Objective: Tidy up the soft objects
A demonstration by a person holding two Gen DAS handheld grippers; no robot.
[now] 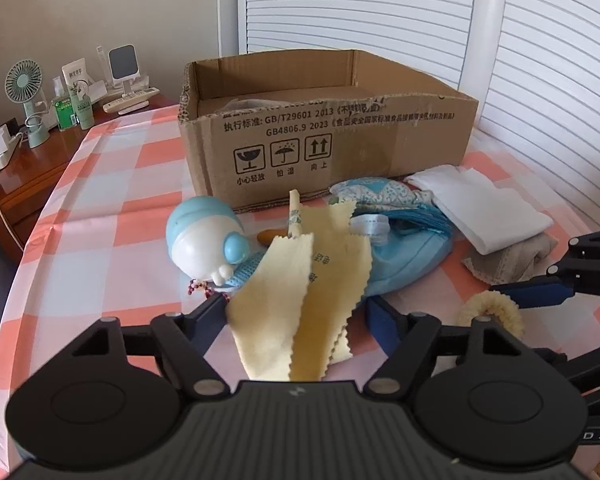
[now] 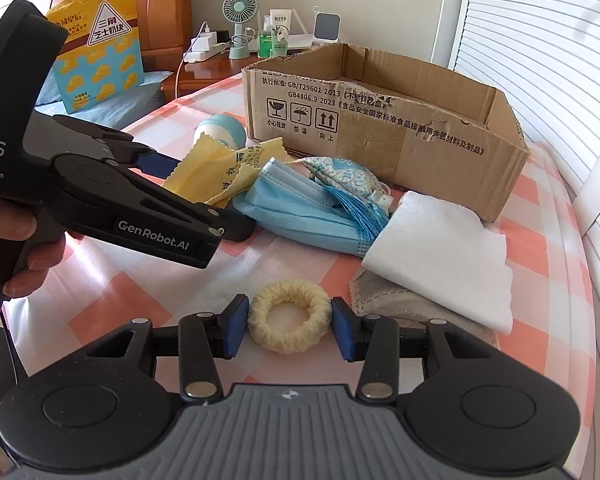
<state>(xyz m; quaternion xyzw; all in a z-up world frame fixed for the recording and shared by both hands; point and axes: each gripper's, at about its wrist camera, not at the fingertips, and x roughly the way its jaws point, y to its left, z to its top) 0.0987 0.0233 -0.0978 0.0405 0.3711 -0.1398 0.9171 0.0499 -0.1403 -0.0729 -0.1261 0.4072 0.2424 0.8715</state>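
An open cardboard box (image 1: 324, 136) (image 2: 384, 128) stands at the back of the checked table. In front of it lies a pile: a yellow cloth (image 1: 300, 304) (image 2: 216, 168), a blue face mask (image 1: 404, 260) (image 2: 304, 208), a patterned blue sachet with a tassel (image 1: 380, 194) (image 2: 348, 176), a folded white cloth (image 1: 484, 208) (image 2: 440, 256) on a grey lace cloth (image 1: 508, 260) (image 2: 400, 300). My left gripper (image 1: 296, 316) is open around the yellow cloth. My right gripper (image 2: 288, 326) is open with its pads either side of a cream fuzzy hair tie (image 2: 288, 320) (image 1: 496, 312).
A blue-and-white plastic toy (image 1: 208, 240) (image 2: 220, 130) lies left of the pile. A wooden side table holds a small fan (image 1: 24, 92) (image 2: 240, 16), bottles and chargers. A yellow snack bag (image 2: 96, 48) leans at the far left. White slatted shutters (image 1: 380, 4) stand behind the box.
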